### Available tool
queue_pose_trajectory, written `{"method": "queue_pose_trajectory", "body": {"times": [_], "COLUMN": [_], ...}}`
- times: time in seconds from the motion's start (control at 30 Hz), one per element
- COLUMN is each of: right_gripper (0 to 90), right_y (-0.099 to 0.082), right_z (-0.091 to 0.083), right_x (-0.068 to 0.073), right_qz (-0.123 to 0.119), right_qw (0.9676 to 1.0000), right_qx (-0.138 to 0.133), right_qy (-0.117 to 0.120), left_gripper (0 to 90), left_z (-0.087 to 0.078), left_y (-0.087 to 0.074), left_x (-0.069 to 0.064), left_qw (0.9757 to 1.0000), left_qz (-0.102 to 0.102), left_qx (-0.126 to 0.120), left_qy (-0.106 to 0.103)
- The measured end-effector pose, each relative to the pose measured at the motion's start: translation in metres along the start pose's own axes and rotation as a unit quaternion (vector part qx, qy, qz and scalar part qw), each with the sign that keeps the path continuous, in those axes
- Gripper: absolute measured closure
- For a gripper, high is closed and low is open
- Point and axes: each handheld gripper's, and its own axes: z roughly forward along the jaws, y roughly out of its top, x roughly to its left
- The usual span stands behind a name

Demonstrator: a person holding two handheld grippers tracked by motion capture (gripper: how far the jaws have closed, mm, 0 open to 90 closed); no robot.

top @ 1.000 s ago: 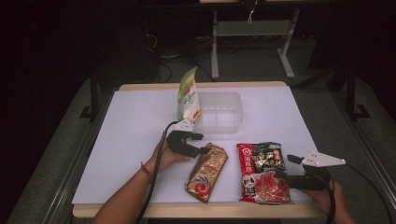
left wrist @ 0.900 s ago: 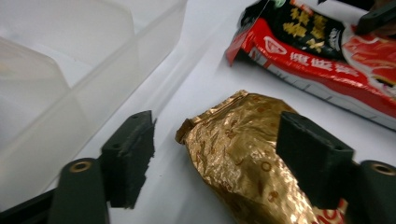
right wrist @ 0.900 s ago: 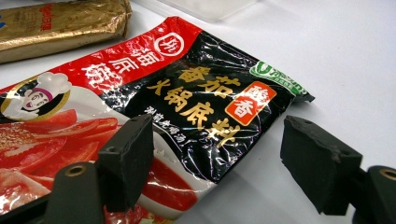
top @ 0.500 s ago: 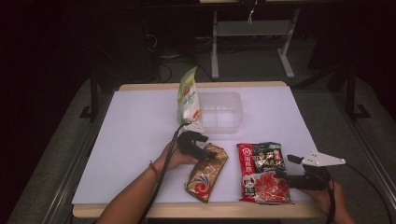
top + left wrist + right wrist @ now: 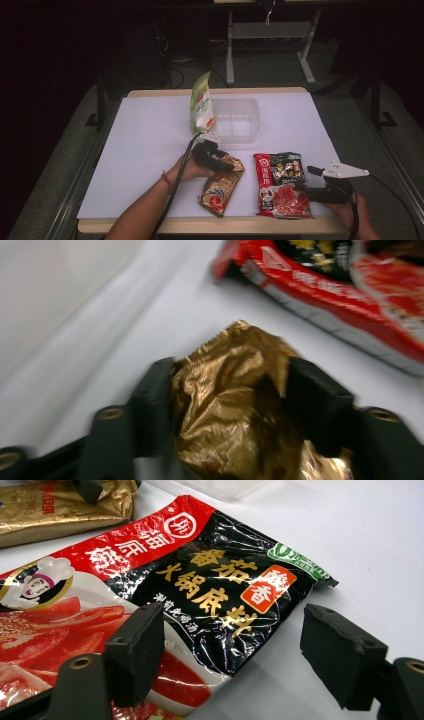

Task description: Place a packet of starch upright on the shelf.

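Note:
A gold foil packet (image 5: 220, 187) lies near the table's front edge. My left gripper (image 5: 219, 161) is at its far end. In the left gripper view the jaws have just been closing, and both pads press the crumpled gold foil (image 5: 230, 410) between them, so the left gripper (image 5: 230, 385) is shut on it. A red and black soup-base packet (image 5: 280, 185) lies flat to the right. My right gripper (image 5: 306, 183) stands open at its right edge. In the right gripper view one jaw of the right gripper (image 5: 232, 640) is over the packet (image 5: 190, 580) and the other over bare table.
A green and white pouch (image 5: 201, 102) stands upright beside a clear plastic container (image 5: 235, 120) at the back middle of the white table (image 5: 145, 150). The red packet (image 5: 340, 285) lies just beyond the left gripper's jaws. The gold packet (image 5: 55, 510) lies beyond the red one.
My left hand slid right and a little down onto the gold packet's far end, and its jaws closed on the foil. The right hand stayed where it was.

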Motion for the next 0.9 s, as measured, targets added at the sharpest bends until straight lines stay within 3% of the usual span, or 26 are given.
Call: {"method": "queue_pose_trajectory", "body": {"times": [0.1, 0.27, 0.5, 0.6, 0.7, 0.9], "right_gripper": [25.6, 25.6, 25.8, 25.8, 25.8, 25.8], "right_y": [0.0, 0.0, 0.0, 0.001, 0.001, 0.001], "right_z": [0.0, 0.001, 0.001, 0.002, 0.001, 0.001], "right_x": [0.0, 0.0, 0.0, 0.0, 0.0, -0.001], "right_qz": [-0.001, -0.002, -0.003, -0.003, -0.004, -0.004], "right_qw": [1.0, 1.0, 1.0, 1.0, 1.0, 1.0], "right_qx": [0.001, 0.002, 0.004, 0.004, 0.004, 0.003], "right_qy": [0.0, 0.001, 0.002, 0.002, 0.003, 0.004], "left_gripper": [45.7, 52.3, 72.7, 80.3, 82.3, 84.4], "left_z": [0.001, 0.0, -0.003, -0.005, -0.008, -0.024], "left_y": [-0.001, -0.002, -0.004, -0.003, -0.002, 0.003], "left_x": [0.002, 0.003, 0.006, 0.002, -0.003, -0.01], "left_qw": [0.9996, 0.999, 0.9984, 0.9991, 0.9993, 0.9967], "left_qz": [-0.014, -0.026, -0.036, -0.026, -0.021, -0.02], "left_qx": [0.002, 0.001, -0.013, -0.02, -0.029, -0.077], "left_qy": [-0.023, -0.037, -0.04, -0.028, -0.01, 0.013]}}
